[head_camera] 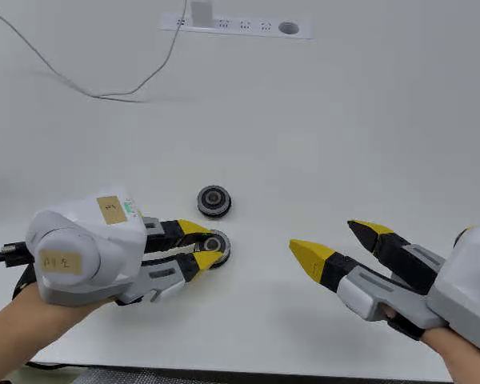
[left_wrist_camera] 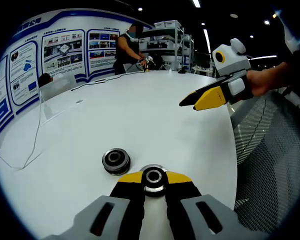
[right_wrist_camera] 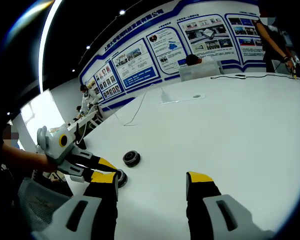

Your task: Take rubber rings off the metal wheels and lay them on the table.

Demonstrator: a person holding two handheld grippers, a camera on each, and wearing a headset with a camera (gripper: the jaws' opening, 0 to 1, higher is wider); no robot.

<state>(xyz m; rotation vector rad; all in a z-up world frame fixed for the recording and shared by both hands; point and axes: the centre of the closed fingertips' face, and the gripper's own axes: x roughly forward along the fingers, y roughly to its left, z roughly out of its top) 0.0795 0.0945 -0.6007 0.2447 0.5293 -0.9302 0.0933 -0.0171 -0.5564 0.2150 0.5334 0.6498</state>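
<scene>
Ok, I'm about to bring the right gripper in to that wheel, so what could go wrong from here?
The left gripper clamps the gripped wheel only at its jaw tips, across the round rim; pulling on it may make it slip or roll free. The open right gripper could knock the second wheel, which lies close by.

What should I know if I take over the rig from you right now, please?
Left gripper: jaws closed on the near wheel, which rests on the table.
Right gripper: open, empty, held above the table to the right of that wheel.
Far wheel: lies free just beyond the near one.
Done: nothing yet; both wheels wear their black rubber rings.
Left: pull both rings off and lay them on the table.
</scene>
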